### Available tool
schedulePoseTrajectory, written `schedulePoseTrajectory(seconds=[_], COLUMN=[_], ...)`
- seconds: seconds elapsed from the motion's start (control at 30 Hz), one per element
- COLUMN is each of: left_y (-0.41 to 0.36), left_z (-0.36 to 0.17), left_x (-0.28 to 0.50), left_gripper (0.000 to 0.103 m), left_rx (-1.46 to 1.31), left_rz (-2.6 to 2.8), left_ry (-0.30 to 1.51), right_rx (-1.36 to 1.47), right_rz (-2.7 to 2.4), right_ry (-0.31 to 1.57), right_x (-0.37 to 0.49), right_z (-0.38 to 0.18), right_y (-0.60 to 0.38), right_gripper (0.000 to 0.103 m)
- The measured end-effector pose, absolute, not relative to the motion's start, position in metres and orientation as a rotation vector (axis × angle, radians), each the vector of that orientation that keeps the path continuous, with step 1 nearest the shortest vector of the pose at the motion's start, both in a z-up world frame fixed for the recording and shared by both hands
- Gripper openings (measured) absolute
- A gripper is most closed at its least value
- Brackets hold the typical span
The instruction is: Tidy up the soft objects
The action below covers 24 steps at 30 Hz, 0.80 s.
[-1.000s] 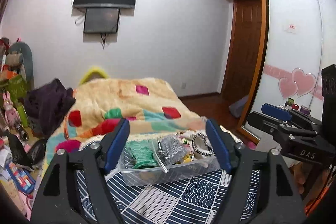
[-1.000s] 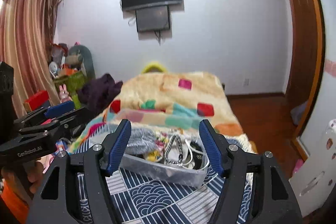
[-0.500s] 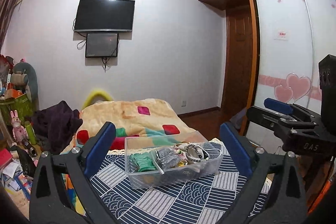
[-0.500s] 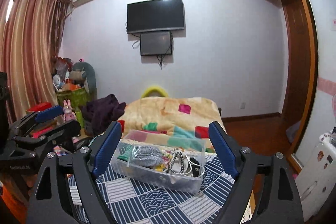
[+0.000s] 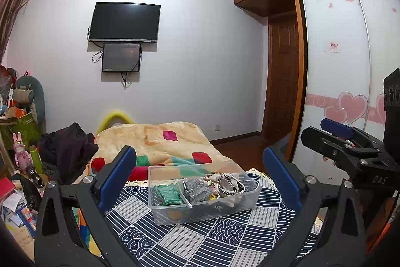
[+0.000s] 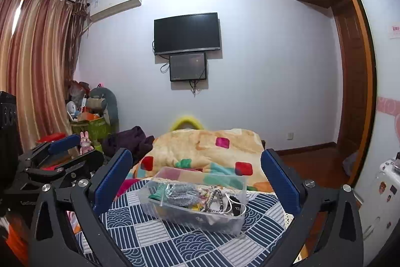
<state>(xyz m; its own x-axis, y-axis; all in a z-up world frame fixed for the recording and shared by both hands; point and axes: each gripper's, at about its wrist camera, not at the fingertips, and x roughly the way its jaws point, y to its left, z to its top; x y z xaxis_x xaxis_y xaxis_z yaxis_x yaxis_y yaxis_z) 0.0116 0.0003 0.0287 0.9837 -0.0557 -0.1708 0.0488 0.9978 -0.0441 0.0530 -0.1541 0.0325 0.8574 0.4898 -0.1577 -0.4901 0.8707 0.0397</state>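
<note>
Both wrist cameras sit raised above the bed's near end, facing the far wall's television (image 5: 125,22). Left wrist looks from the left, right wrist from the right; both share the clear bin (image 5: 203,207) on the patterned cloth (image 6: 190,242).

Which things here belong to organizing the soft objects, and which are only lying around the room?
For the job:
clear plastic box
green knitted item
grey knitted item
left gripper, open
right gripper, open

Lying about:
TV
blanket
dark clothes pile
pink rabbit toy
</note>
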Motion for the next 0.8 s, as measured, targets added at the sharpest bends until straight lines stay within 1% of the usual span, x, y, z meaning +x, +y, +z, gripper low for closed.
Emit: schedulePoseTrajectory(seconds=[0.8], left_y=[0.0], left_z=[0.0285], left_x=[0.0145], left_gripper=[0.103], left_rx=[-0.033], left_rz=[-0.046], left_ry=[0.174], right_rx=[0.006], right_rz=[0.517], right_ry=[0.167], right_x=[0.05], right_z=[0.0293], right_y=[-0.1578], right_gripper=[0.103])
